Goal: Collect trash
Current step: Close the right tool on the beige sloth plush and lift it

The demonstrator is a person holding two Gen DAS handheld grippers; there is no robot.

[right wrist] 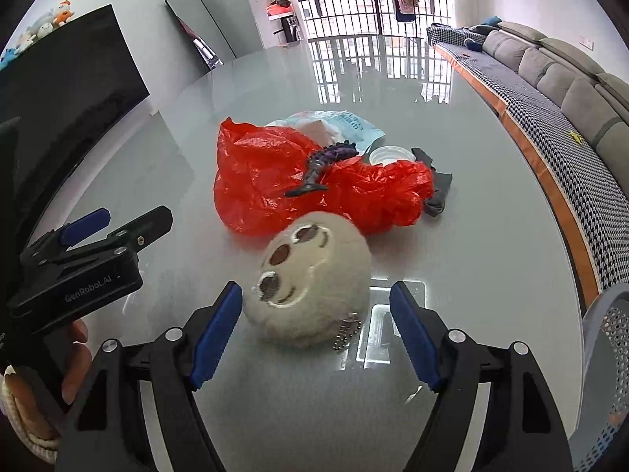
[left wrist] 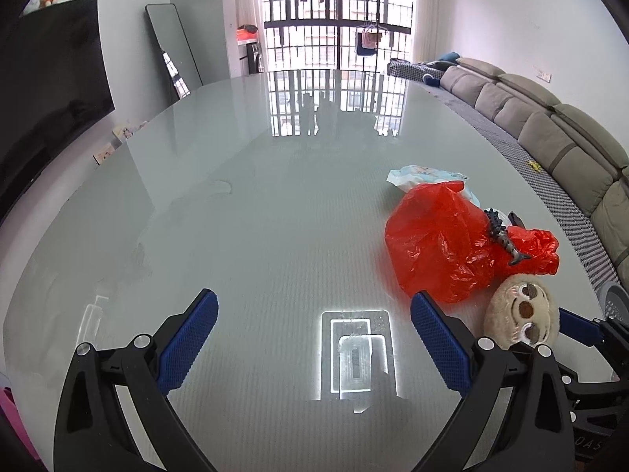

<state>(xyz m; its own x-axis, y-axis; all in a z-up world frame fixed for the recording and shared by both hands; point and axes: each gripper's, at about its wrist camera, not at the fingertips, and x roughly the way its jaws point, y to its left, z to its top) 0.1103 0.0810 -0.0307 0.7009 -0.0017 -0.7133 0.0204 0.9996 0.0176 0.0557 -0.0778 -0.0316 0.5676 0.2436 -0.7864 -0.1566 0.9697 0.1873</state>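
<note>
Red crinkled plastic bag (right wrist: 275,181) | on table (right wrist: 471,236) | beside plush (right wrist: 310,279)

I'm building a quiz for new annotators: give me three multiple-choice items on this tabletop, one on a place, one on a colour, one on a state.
1. Where does the dark toy lizard lie?
A. on the red plastic bag
B. on the sofa
C. under the plush

2. What colour are the gripper pads?
A. green
B. blue
C. white

3. How does the right gripper stand?
A. shut on the plush
B. shut on nothing
C. open, plush between its fingers

Key: 1 A, the toy lizard rests across the red plastic bag. 2 B, the pads are blue. 3 C, the right gripper is spread wide around the sloth-face plush, neither pad pressing it.
</note>
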